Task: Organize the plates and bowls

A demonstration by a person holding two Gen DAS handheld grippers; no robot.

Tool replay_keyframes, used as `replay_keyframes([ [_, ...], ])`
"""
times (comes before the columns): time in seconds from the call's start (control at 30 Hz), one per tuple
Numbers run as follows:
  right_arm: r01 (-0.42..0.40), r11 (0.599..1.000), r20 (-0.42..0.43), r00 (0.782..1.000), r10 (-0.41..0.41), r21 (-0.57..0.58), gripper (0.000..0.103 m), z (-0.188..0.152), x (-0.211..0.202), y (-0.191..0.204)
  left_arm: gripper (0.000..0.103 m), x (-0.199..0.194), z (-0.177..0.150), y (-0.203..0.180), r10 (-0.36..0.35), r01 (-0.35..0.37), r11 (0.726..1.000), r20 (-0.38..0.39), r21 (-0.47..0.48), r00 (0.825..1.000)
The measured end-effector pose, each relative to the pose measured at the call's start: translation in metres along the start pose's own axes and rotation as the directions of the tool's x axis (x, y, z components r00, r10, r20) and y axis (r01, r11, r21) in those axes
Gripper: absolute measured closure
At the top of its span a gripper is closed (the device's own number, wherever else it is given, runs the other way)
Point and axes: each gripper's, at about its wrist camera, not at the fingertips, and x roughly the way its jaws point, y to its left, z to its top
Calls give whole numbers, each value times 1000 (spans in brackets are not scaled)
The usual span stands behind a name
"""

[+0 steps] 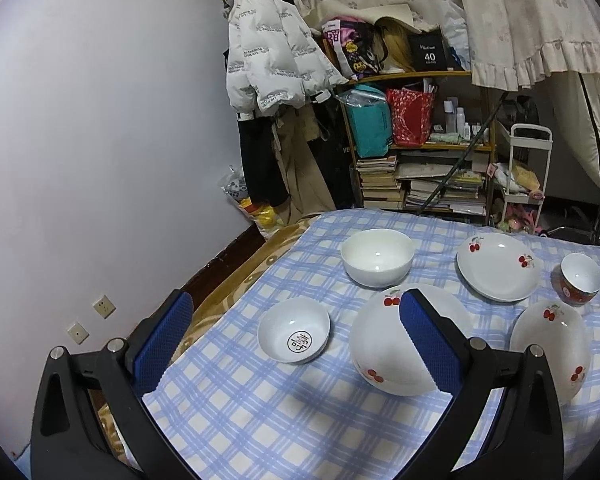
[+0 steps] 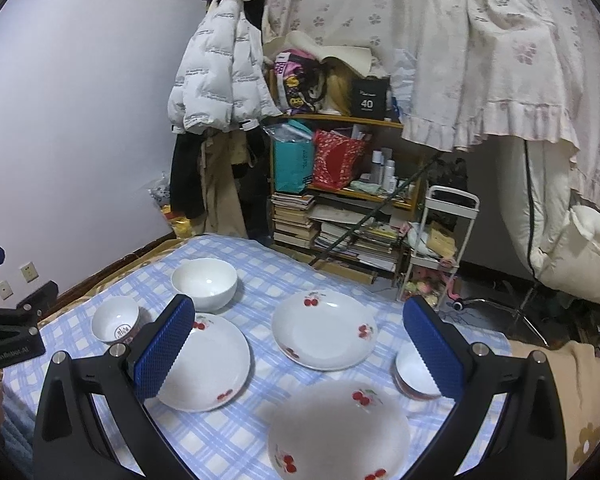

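Plates w/ cherry print: three, spread apart on checked cloth [image 2: 228, 432] over worktop — near plate [image 2: 339, 432], left plate [image 2: 210, 364], far plate [image 2: 324, 330]. Bowls: big white bowl [image 2: 204, 283], small logo bowl [image 2: 115, 318], red-sided bowl [image 2: 414, 372] at right. Nothing stacked yet. Step looks like first pick; best pinch a plate rim square-on, lift level, nest like w/ like. Right claw [image 2: 296, 356] wide open, empty, above plates. Left claw [image 1: 292, 356] wide open, empty, touching nothing.
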Motion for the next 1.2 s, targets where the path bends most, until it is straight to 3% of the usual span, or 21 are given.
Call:
replay_keyframes([
  [0.47, -36, 999, -52, 998, 36, -7, 0, 17, 75, 27, 1, 71, -5, -13, -19, 18, 1000, -95, -7, 995],
  [0.7, -47, 999, -110, 993, 44, -23, 0, 7, 118, 33, 1, 112, -23, -16, -67, 56, 997, -200, -61, 977],
  [0.8, -57, 998, -144, 988, 51, -35, 2, -2, 138, 36, 1, 129, -32, -17, -83, 65, 995, -251, -80, 964],
  [1.0, -81, 994, -248, 967, 62, -67, 9, -23, 179, 43, 1, 160, -55, -21, -124, 81, 989, -381, -126, 916],
  [1.2, -118, 992, -335, 938, 95, -49, 26, -42, 213, 44, 1, 181, -75, -30, -140, 97, 988, -448, -117, 883],
])
